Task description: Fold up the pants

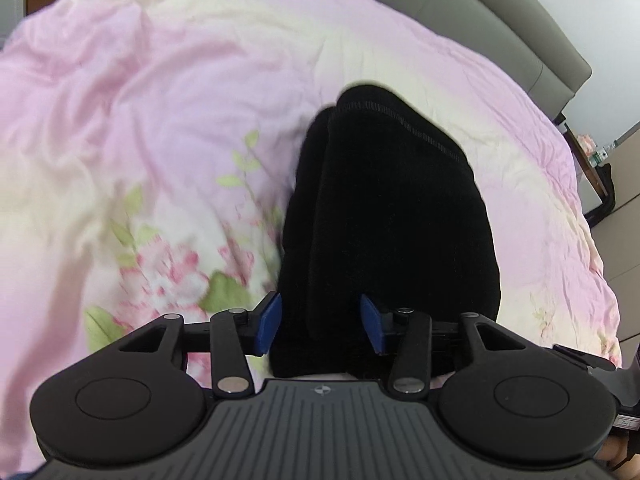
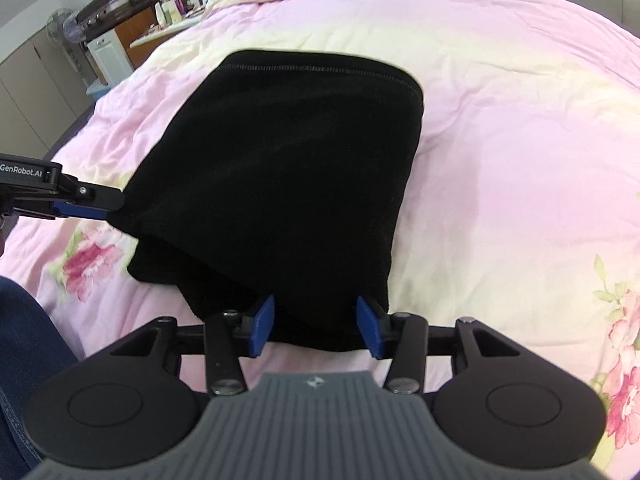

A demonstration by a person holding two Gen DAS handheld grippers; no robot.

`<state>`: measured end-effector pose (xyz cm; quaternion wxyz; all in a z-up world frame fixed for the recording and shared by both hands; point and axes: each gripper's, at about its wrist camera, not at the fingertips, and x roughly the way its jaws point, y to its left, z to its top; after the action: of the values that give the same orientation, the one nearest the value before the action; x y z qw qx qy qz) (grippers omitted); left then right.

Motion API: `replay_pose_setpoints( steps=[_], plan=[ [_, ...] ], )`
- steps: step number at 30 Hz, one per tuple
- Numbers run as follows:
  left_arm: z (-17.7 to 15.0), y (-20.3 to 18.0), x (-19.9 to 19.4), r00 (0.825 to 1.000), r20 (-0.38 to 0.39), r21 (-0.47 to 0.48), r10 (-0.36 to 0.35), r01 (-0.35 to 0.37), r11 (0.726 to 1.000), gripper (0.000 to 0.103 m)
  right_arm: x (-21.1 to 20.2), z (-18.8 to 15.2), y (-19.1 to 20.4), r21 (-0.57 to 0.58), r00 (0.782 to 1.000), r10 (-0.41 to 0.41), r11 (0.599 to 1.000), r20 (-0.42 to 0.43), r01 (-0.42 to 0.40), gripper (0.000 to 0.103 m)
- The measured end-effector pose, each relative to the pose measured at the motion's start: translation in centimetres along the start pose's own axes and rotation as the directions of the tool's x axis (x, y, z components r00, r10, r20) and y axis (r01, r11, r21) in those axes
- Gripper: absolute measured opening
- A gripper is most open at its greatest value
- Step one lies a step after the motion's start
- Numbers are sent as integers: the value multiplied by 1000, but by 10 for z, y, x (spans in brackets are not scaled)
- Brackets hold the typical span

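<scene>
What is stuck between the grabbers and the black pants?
Nothing visible. The black pants already lie between the fingers of the right gripper and the left gripper, on the pink quilt.

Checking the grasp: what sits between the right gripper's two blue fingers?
In the right wrist view, the near edge of the black pants fills the gap between the right gripper's fingers; nothing else is there.

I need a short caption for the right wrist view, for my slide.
Right gripper open around the near edge of folded black pants on a pink floral quilt; left gripper at their left side.
</scene>
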<state>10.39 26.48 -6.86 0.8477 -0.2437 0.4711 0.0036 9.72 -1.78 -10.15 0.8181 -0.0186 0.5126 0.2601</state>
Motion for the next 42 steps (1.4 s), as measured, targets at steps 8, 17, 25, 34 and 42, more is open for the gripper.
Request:
replay_pose_setpoints(
  steps=[8, 17, 25, 34, 42],
  plan=[
    [33, -12, -3, 999, 30, 77, -22, 20, 997, 80, -20, 15, -11, 6, 998, -5, 1000, 67, 5, 47],
    [56, -1, 49, 985, -90, -22, -149, 148, 989, 86, -21, 30, -30, 46, 995, 18, 999, 103, -22, 67],
    [63, 29, 97, 946, -208, -146, -249, 222, 964, 97, 18, 45, -73, 192, 980, 189, 961, 60, -197, 86],
    [66, 45, 128, 908, -265, -189, -324, 281, 941, 103, 90, 59, -109, 358, 900, 436, 838, 12, -411, 94],
    [70, 55, 153, 845, -306, -261, -438, 368, 892, 103, 142, 62, -124, 464, 801, 598, 703, 24, -539, 98]
  ],
)
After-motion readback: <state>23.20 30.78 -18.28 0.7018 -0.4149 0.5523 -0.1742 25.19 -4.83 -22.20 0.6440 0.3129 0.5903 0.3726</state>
